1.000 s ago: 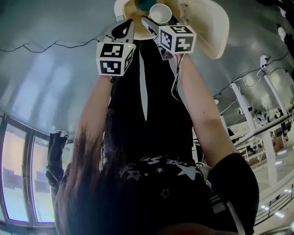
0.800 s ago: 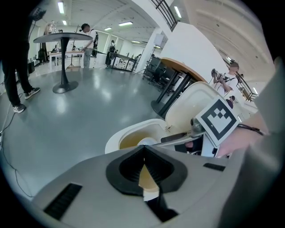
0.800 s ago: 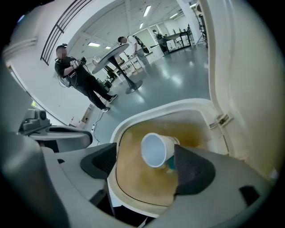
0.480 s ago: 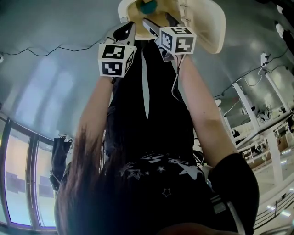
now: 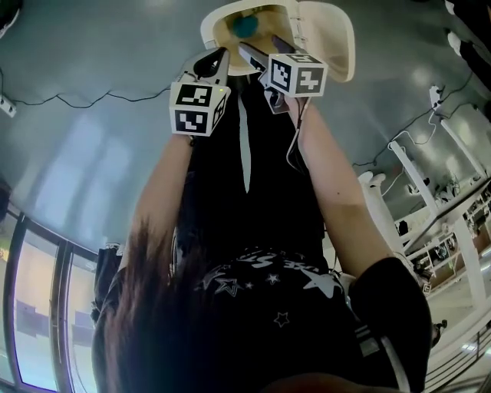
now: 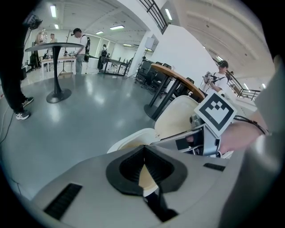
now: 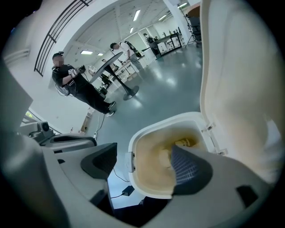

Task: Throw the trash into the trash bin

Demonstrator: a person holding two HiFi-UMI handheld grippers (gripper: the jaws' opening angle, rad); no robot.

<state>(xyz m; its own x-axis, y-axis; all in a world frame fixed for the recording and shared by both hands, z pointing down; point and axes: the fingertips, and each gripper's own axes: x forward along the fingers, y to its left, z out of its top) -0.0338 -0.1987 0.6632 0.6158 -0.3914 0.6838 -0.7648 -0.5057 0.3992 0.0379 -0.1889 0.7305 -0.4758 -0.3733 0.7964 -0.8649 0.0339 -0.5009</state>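
A white trash bin (image 5: 219,17) stands on the grey floor in front of me, its lid (image 5: 331,46) tipped open to the right. Inside lie a teal piece of trash (image 5: 245,25) and pale trash (image 7: 165,156). My right gripper (image 5: 257,47) hangs open over the bin's mouth with nothing between its jaws; the right gripper view looks straight down into the bin (image 7: 141,139). My left gripper (image 5: 218,58) is shut and empty beside it, just short of the bin's rim (image 6: 129,138). The left gripper view shows the right gripper (image 6: 161,141) reaching across.
A thin cable (image 5: 77,96) runs over the floor at the left, and a small adaptor (image 7: 127,190) lies by the bin's base. White posts (image 5: 410,176) stand at the right. A round pedestal table (image 6: 55,46), a wooden table (image 6: 176,80) and standing people are farther off.
One second ago the right gripper held a white cup over the bin; the cup is gone from its jaws, which now stand open. Both grippers have shifted slightly nearer the bin.
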